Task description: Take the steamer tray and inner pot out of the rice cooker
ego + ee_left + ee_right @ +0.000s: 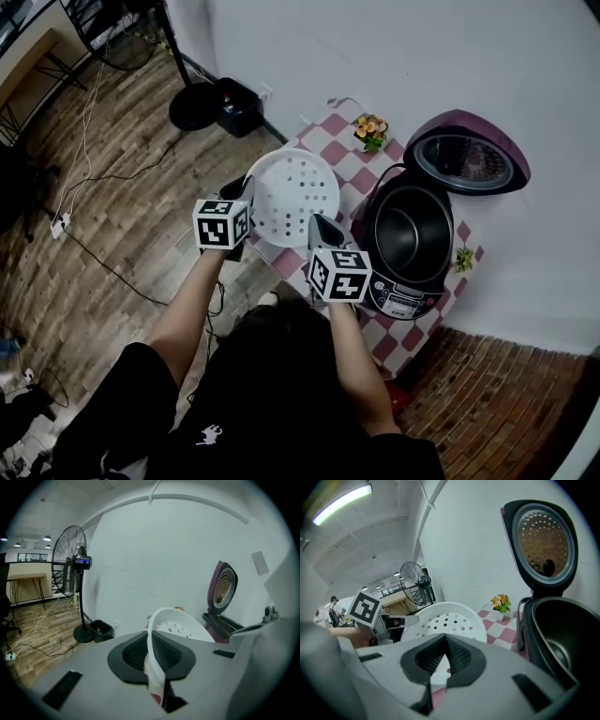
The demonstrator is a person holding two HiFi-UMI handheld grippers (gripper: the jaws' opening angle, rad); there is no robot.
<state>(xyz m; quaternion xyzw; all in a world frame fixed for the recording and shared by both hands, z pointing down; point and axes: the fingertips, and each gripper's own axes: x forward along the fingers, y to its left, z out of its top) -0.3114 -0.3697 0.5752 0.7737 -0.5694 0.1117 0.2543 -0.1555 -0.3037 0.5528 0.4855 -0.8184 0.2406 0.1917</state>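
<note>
While both tools grip it, the steamer tray (291, 192) sits out of the cooker, over the left part of the table (337, 150). The left tool (246, 192) is closed on the tray's thin rim at 9 o'clock; in the left gripper view that rim stands on edge between the ribbed black pads. The right tool (323, 230) has its jaws pressed nearly together, pinching the rim at about 5 o'clock. Whether the tray touches the cloth I cannot tell.

The tray is a round, shallow white plastic dish, its flat bottom pierced with rings of small holes. At its 3 o'clock, just beside it, stands the rice cooker (398, 300), a rounded purple body with a pale control panel on the near side. The inner pot (412, 234), a dark, smooth, deep bowl, is seated inside it. The lid (466, 159) is swung open at the cooker's 1 o'clock, its round metal inner plate dotted with holes.

A pink-and-white chequered cloth covers the table. At the tray's 1 o'clock is a small pot of yellow flowers (372, 131), apart from the rim, and a tiny green plant (463, 260) sits at the cooker's 3 o'clock. Off the table at 11 o'clock, the round black fan base (192, 106) and a black bin (239, 105) stand on the wood-plank floor (103, 234).
</note>
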